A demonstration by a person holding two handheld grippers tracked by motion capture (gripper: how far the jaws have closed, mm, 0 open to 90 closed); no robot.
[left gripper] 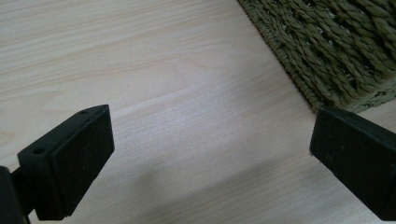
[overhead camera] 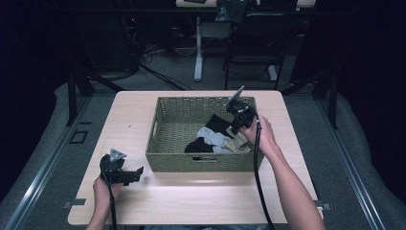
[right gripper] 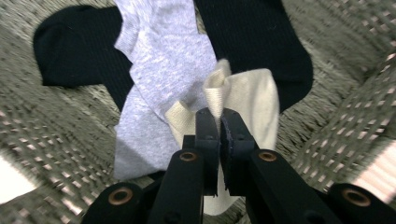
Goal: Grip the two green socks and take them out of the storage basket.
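Note:
A woven basket [overhead camera: 167, 139] stands in the middle of the table and holds a cream sock [right gripper: 252, 100], a grey sock [right gripper: 159, 70] and a black sock [right gripper: 261, 46]. My right gripper [right gripper: 218, 116] reaches into the basket's right side [overhead camera: 238, 125] and is shut on a pinched-up fold of the cream sock [overhead camera: 238, 143]. The grey sock [overhead camera: 210, 136] lies across the black one [overhead camera: 218, 123]. My left gripper [overhead camera: 136, 173] rests low over the table left of the basket's front, open, with bare wood between its fingers [left gripper: 70, 158].
The basket's front corner [left gripper: 336, 51] lies close ahead of the left gripper. Light wooden tabletop [overhead camera: 191, 196] runs in front of and left of the basket. A chair [overhead camera: 253, 43] and a desk leg [overhead camera: 198, 48] stand beyond the table.

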